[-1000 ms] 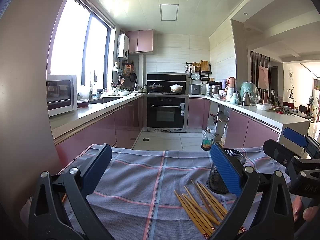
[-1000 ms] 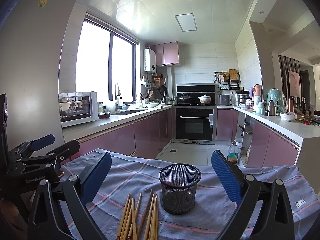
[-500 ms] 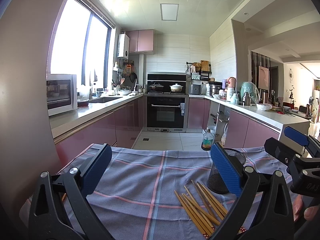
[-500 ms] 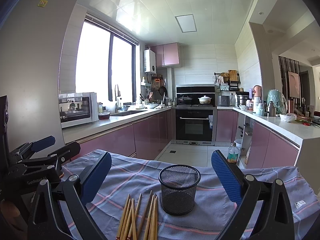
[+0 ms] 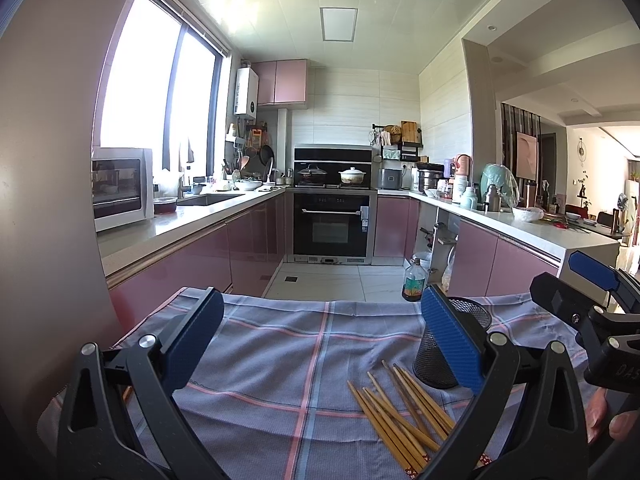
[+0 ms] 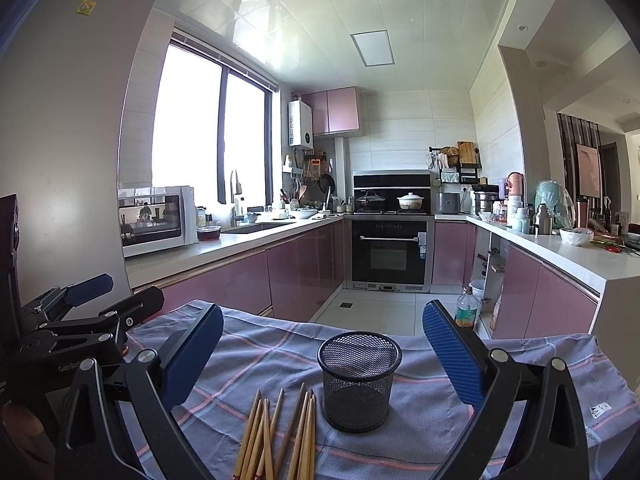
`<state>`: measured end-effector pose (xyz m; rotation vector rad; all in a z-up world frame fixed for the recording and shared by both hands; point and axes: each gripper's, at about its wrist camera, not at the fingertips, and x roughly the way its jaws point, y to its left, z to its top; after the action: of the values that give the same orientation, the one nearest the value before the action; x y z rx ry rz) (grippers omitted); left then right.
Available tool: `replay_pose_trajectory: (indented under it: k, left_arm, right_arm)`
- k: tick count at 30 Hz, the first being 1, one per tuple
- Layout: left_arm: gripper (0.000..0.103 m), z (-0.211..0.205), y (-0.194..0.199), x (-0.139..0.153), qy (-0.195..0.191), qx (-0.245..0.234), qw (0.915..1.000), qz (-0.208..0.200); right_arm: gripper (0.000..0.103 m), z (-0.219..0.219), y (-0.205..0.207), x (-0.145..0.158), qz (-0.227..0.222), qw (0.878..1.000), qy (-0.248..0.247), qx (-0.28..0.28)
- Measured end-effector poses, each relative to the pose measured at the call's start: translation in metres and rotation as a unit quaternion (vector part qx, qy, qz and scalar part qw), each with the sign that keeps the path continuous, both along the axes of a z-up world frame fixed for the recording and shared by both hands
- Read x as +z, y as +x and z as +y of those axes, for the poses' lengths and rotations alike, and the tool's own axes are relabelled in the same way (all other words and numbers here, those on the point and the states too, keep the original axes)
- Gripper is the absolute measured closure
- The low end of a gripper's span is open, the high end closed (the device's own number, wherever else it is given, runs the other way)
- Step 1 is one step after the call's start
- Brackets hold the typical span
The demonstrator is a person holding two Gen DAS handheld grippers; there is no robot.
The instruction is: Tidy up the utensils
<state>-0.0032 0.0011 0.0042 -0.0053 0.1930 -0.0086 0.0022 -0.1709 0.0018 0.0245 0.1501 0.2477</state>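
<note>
Left gripper and right gripper: jaws wide apart, empty. Chopsticks lie just beside mesh cup.

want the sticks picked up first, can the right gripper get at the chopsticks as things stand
Probably yes. The right gripper is open and the chopsticks lie loose on the cloth just below it, beside the mesh cup, with nothing over them.

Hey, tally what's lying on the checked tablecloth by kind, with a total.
Wooden chopsticks: about 8 (they overlap, so the count is not exact)
Black mesh holder: 1
Total: about 9 on the tablecloth
</note>
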Motion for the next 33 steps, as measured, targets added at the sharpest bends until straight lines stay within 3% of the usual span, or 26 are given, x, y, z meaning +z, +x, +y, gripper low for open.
replay_pose_trajectory:
  k: [24, 28, 33]
  left_arm:
    - [0.006, -0.006, 0.009, -0.009, 0.001, -0.007, 0.9999, 0.015]
    - [0.006, -0.004, 0.015, -0.016, 0.002, -0.024, 0.999, 0.038]
    - [0.006, -0.004, 0.034, -0.04, 0.018, -0.05, 0.9933, 0.102]
  right_arm:
    - [0.006, -0.007, 0.0, -0.006, 0.017, 1.0, -0.002, 0.006]
    - [0.006, -0.009, 0.005, -0.015, 0.049, 0.998, -0.009, 0.03]
    - [0.009, -0.004, 0.018, -0.038, 0.121, 0.989, -0.044, 0.066]
